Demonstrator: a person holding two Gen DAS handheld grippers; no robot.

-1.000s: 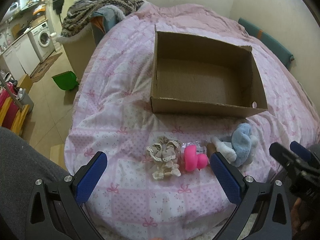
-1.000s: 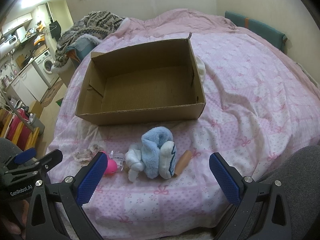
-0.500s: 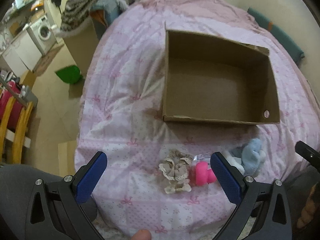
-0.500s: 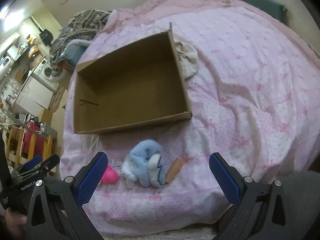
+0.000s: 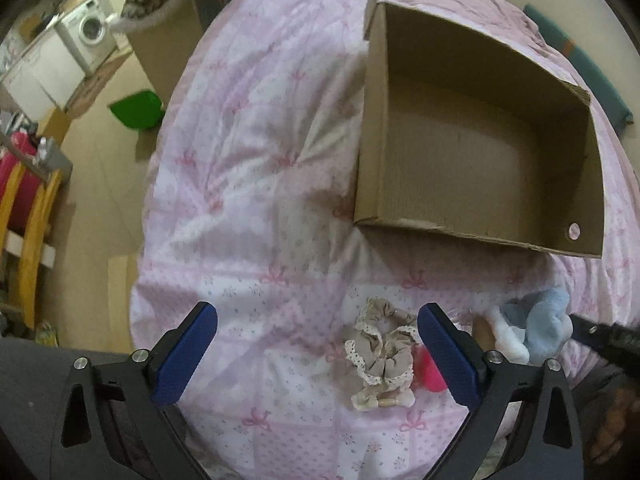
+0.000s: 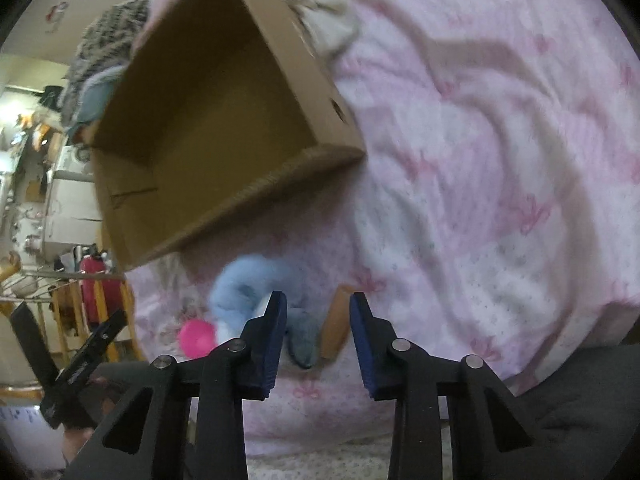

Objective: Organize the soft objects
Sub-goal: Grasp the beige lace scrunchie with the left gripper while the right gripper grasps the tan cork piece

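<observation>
Nothing yet in the cardboard box (image 5: 476, 148): blue plush (image 6: 256, 284), tan stick (image 6: 334, 326), pink toy (image 6: 196, 338) and lace scrunchie (image 5: 380, 354) all on the bed just before its near wall, stick's long axis toward the box; left tongs (image 5: 318, 354) wide and empty, right tongs (image 6: 318, 330) closing about plush and stick.

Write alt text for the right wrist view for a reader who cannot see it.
The right gripper, its blue fingers closing, hangs over a blue plush toy and a small tan piece on a pink bedspread. An empty cardboard box lies beyond, a pink toy at left.
</observation>
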